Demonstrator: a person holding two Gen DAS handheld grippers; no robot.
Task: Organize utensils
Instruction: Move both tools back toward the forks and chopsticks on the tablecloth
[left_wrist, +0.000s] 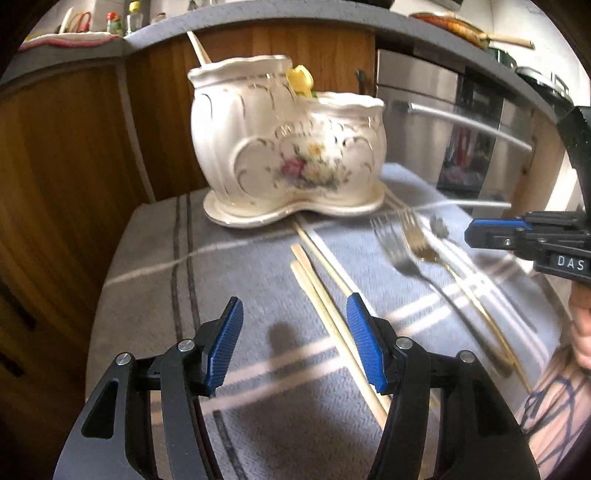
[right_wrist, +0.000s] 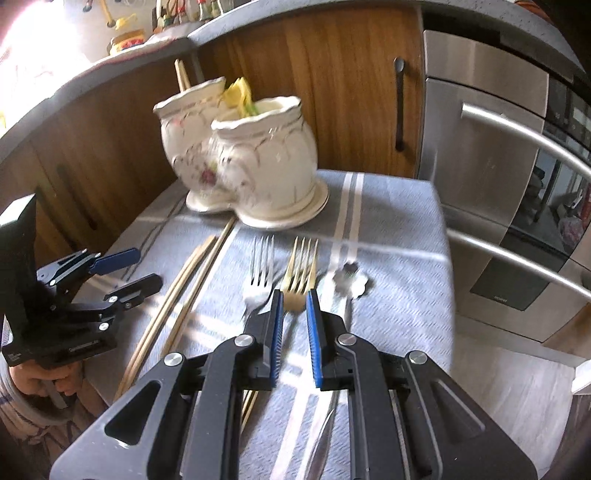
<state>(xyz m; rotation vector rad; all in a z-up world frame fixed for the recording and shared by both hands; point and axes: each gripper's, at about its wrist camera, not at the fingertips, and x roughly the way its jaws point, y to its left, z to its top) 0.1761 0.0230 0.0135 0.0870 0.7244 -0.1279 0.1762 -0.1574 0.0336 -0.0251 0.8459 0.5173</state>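
A cream double-pot ceramic holder stands at the back of a grey striped cloth. One chopstick and a yellow item stick out of it. Loose chopsticks, a silver fork, a gold fork and a flower-ended utensil lie on the cloth. My left gripper hovers open over the chopsticks. My right gripper hangs above the gold fork's neck, a narrow gap between its pads, nothing clamped.
Wooden cabinet doors close the back and left. A steel oven with bar handles stands to the right, past the cloth's edge. A person's hand and patterned sleeve hold the right gripper. Bottles and a towel sit on the counter above.
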